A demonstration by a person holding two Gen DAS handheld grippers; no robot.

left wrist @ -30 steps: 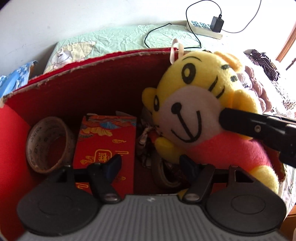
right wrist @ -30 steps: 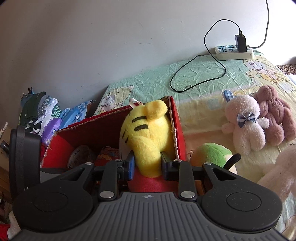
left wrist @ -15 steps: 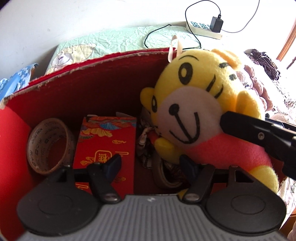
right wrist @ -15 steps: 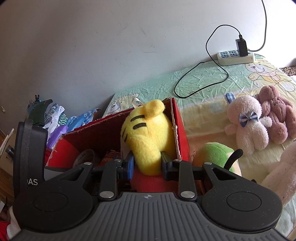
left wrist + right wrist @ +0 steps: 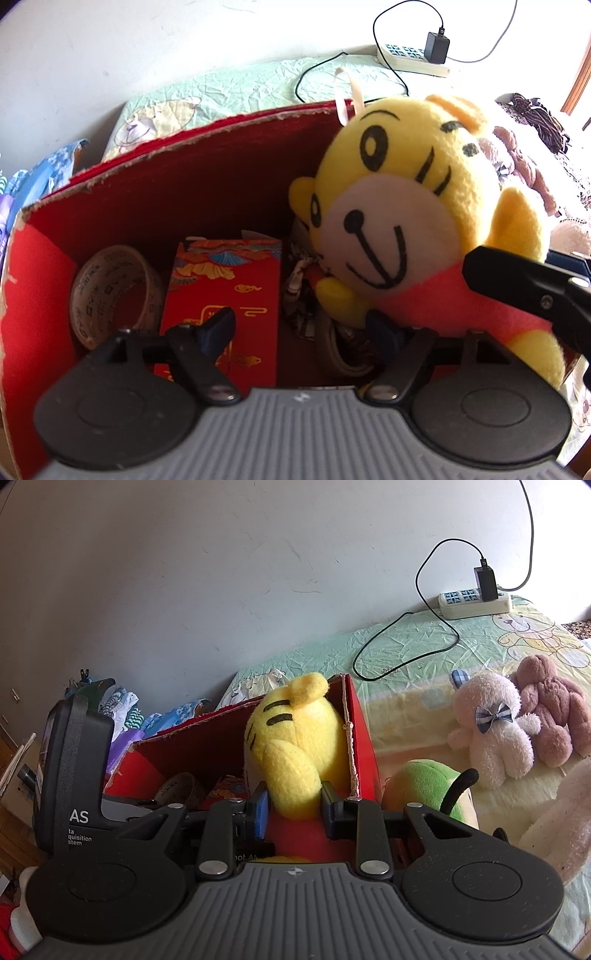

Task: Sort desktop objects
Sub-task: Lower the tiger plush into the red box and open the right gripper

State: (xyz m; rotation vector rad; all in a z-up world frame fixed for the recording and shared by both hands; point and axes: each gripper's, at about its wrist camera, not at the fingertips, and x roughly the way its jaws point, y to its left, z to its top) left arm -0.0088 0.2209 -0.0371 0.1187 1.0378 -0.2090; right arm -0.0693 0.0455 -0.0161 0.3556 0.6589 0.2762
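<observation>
Right wrist: my right gripper point(image 5: 293, 806) clamps yellow tiger plush point(image 5: 295, 746) upright over red box point(image 5: 364, 753) right end; left gripper point(image 5: 303, 328) empty, spread wide.

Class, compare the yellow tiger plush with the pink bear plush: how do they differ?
The tiger sits in the red box, held by the right tongs; the bear lies loose on the bed. The tiger is smooth yellow with black stripes; the bear is fluffy pink with a bow. Both are soft toys.

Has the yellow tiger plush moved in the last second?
Yes. The yellow tiger plush has risen: in the left wrist view its head now tops the red box rim, carried by the right claw.
</observation>
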